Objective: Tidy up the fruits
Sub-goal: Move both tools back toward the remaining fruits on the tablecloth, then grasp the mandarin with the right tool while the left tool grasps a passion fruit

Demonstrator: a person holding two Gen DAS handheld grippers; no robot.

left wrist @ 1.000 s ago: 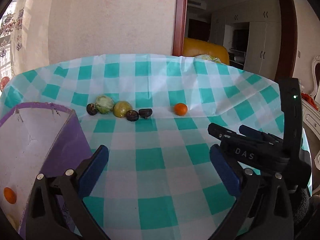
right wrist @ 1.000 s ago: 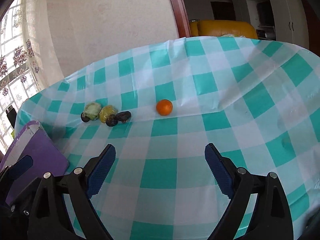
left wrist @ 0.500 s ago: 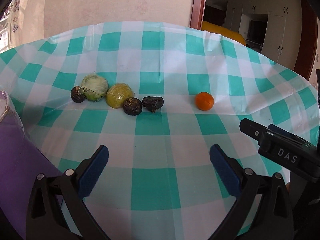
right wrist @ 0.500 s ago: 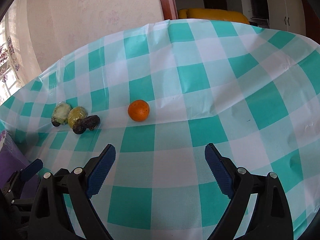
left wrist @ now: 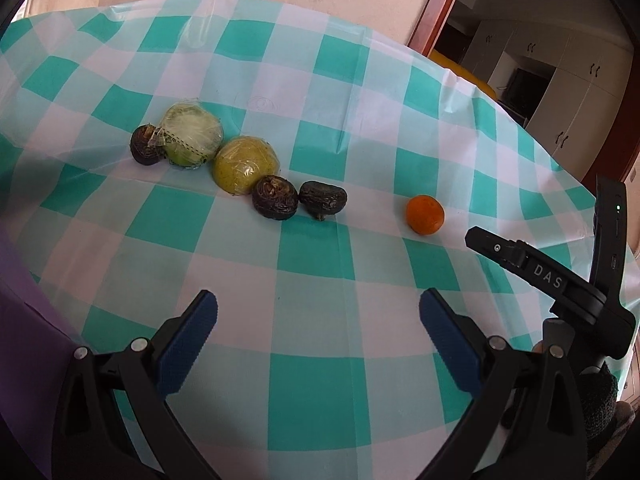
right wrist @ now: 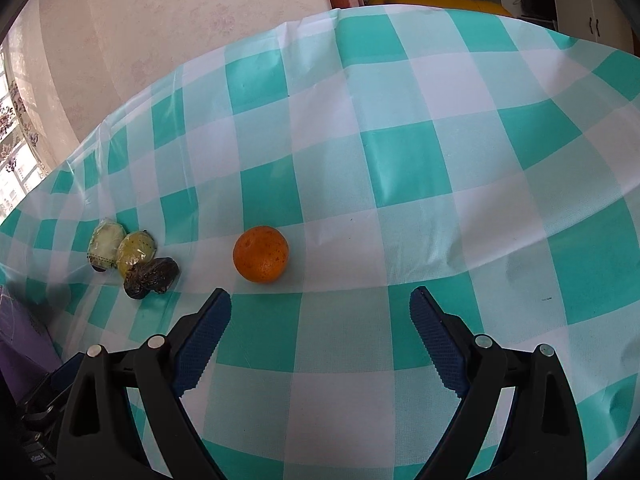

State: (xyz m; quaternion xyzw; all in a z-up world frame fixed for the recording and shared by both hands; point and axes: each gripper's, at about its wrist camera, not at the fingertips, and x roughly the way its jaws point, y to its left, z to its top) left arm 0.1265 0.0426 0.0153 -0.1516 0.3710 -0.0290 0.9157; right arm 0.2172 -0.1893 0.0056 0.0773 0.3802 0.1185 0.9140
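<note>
A row of fruit lies on the green-and-white checked tablecloth (left wrist: 312, 264): a dark fruit (left wrist: 145, 145), a wrapped pale green fruit (left wrist: 192, 136), a wrapped yellow fruit (left wrist: 245, 164), two more dark fruits (left wrist: 275, 197) (left wrist: 323, 199), and a small orange (left wrist: 425, 214) apart at the right. My left gripper (left wrist: 318, 332) is open and empty, short of the row. My right gripper (right wrist: 320, 324) is open too, with the orange (right wrist: 261, 254) just beyond its left finger. The right gripper's body (left wrist: 552, 280) shows at the right of the left wrist view.
A purple box (left wrist: 24, 344) stands at the left edge, also seen as the purple box (right wrist: 20, 344) in the right wrist view. The pale wall (right wrist: 160, 20) runs behind the table, and a doorway with cabinets (left wrist: 560, 80) opens at the far right.
Both grippers have moved forward and down toward the fruit, which now looks larger. The purple box has slid almost out of the left view. Both stay open.
</note>
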